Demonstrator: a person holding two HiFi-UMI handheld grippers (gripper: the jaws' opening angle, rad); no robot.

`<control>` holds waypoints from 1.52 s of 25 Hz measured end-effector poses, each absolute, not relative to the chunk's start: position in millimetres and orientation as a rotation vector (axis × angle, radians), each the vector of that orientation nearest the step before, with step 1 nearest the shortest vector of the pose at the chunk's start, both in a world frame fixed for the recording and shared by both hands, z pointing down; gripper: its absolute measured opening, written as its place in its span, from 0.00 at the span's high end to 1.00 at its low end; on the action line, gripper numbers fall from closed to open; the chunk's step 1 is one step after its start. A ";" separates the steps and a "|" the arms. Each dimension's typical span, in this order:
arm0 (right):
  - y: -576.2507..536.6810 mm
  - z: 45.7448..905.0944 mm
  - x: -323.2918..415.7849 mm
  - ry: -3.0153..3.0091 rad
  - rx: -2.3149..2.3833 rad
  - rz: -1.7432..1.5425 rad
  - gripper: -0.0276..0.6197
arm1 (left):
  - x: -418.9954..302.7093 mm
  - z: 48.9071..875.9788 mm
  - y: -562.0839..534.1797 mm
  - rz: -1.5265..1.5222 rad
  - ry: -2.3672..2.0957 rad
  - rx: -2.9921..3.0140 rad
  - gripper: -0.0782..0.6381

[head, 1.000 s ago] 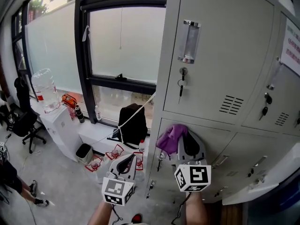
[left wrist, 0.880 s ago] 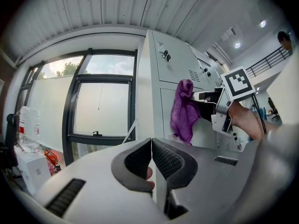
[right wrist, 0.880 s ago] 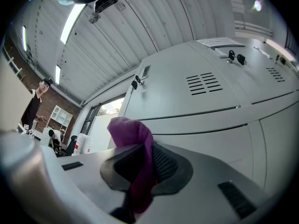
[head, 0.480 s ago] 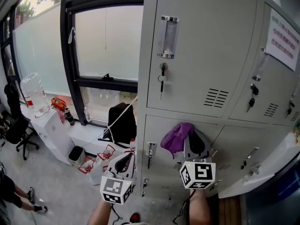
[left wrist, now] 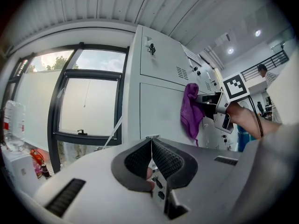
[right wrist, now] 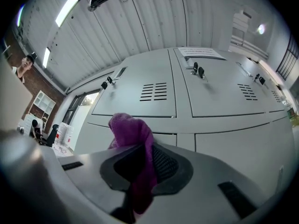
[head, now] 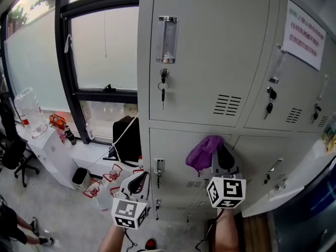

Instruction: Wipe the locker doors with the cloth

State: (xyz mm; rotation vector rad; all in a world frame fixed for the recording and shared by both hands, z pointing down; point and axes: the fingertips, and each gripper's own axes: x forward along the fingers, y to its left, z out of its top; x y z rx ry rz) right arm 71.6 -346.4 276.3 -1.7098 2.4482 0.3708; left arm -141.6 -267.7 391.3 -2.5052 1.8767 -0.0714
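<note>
A purple cloth (head: 203,152) is pinched in my right gripper (head: 220,159), bunched above its jaws and held in front of a lower grey locker door (head: 173,167). From the right gripper view the cloth (right wrist: 135,143) runs down between the pads, with the upper locker doors (right wrist: 140,99) just beyond. My left gripper (head: 137,181) hangs lower left, jaws shut with nothing between them (left wrist: 150,148). From the left gripper view the cloth (left wrist: 190,111) and right gripper (left wrist: 219,108) show against the locker side.
Keys hang in the locker locks (head: 163,91). A paper notice (head: 303,33) is stuck on the upper right door. A lower right door (head: 294,185) stands ajar. Left of the lockers are a window (head: 102,56), a black bag (head: 126,138) and a water bottle (head: 27,109).
The view has swung right, so the lockers fill more of it. Both grippers hold roughly the same pose; the cloth stays in the right one.
</note>
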 end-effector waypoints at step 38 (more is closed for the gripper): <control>-266.9 320.8 44.9 2.530 -1.547 0.303 0.87 | -145.5 398.9 -261.7 -0.096 1.902 -2.507 0.86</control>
